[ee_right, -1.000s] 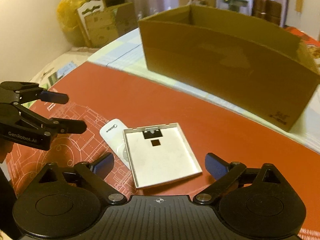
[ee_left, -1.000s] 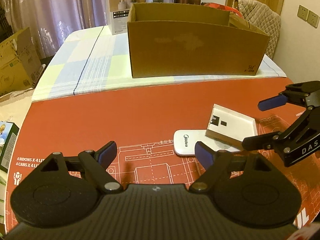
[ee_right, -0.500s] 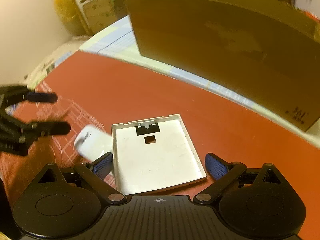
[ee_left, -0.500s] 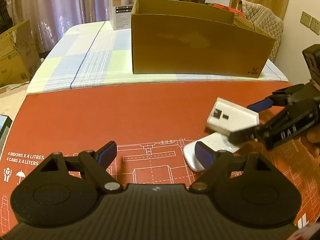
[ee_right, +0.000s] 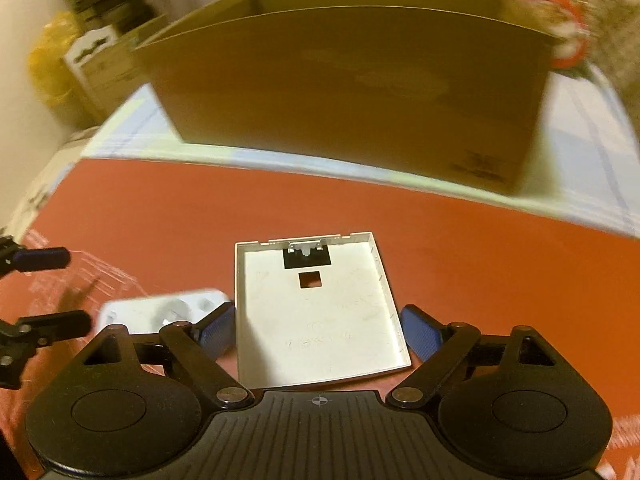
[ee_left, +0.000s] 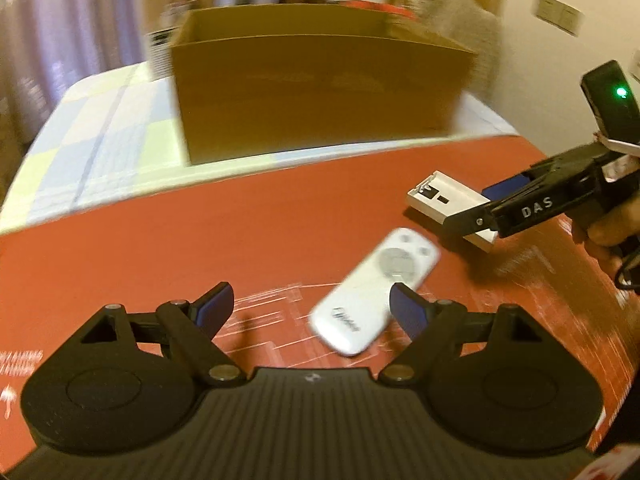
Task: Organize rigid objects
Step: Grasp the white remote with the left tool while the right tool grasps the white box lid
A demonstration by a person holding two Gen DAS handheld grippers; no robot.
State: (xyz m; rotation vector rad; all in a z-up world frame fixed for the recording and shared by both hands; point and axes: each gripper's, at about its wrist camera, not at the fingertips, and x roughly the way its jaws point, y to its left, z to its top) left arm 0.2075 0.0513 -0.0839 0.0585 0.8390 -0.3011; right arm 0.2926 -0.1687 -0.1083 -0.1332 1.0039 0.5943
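Item 1: white remote control (ee_left: 374, 306), marked "Midea", lying flat on the red printed mat (ee_left: 200, 232) that covers the near part of the tabletop. Its lettered end points toward the near edge. It sits partly between the fingers of the left gripper (ee_left: 310, 306), close to the right-hand finger, with no pad touching it. The left gripper's jaws stand wide apart with nothing held.

Item 2: shallow white plastic tray cover (ee_right: 316, 312), rectangular with a low rim, a dark notch and a small square hole near its far edge. It lies toward the right edge of the mat, just beside the remote but apart from it. The right gripper (ee_right: 316, 334) straddles its near end, blue pads (ee_right: 418, 330) spread wide on either side. Whether either pad touches the rim is unclear; from the left wrist view the tray's far end looks slightly raised, though motion blur makes this uncertain.

Item 3: open cardboard box (ee_left: 320, 88), large, brown, standing on the checked tablecloth (ee_left: 100, 132) beyond the mat's far edge. Its interior is not visible.

Item 4: small white printed carton (ee_left: 176, 20), standing behind the box's far left corner.
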